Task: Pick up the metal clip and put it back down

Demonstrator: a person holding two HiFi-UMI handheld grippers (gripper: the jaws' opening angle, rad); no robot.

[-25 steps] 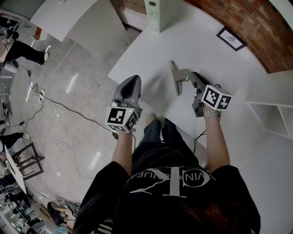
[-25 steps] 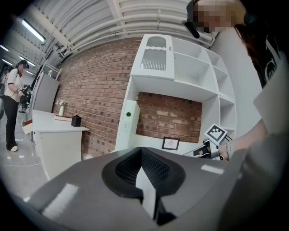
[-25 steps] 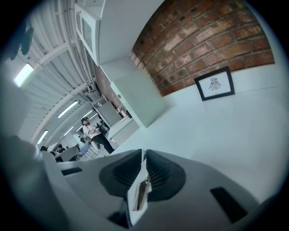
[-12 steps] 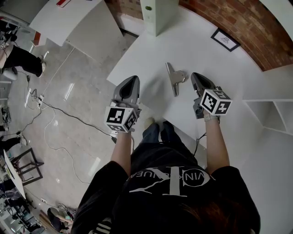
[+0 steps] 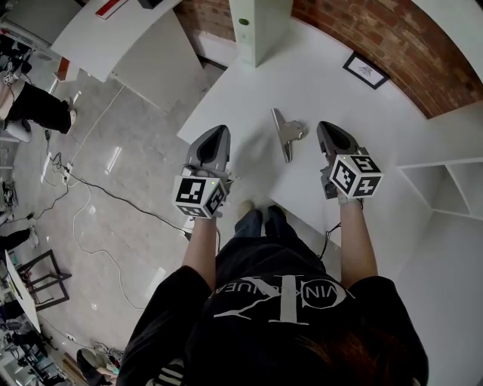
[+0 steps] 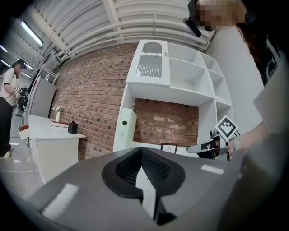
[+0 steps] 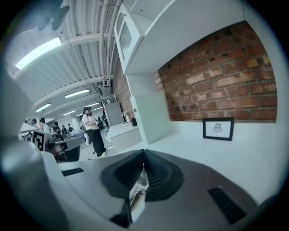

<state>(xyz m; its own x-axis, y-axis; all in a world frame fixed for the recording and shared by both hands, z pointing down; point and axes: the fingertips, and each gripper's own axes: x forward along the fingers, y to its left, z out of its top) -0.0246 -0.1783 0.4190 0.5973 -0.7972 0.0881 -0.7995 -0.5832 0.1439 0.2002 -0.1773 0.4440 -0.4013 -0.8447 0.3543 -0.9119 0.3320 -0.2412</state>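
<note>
The metal clip point(image 5: 285, 133) lies flat on the white table point(image 5: 324, 75), its handles pointing toward the right gripper. My right gripper point(image 5: 327, 126) hovers just right of the clip, apart from it, jaws shut with nothing between them point(image 7: 143, 167). The left gripper point(image 5: 216, 130) hangs at the table's left edge, well left of the clip, also shut and holding nothing point(image 6: 142, 150). Neither gripper view shows the clip. In the left gripper view the right gripper point(image 6: 208, 146) appears at the right.
A tall white box point(image 5: 260, 22) stands at the table's far end. A small framed picture point(image 5: 367, 69) leans at the brick wall. White shelving point(image 5: 445, 181) is at the right. Cables point(image 5: 90, 181) run over the floor at the left, where people stand.
A second ago the right gripper's tip was against the clip's handle. It has let go and drawn back to the right, leaving the clip lying on the table. The left gripper stayed put.
</note>
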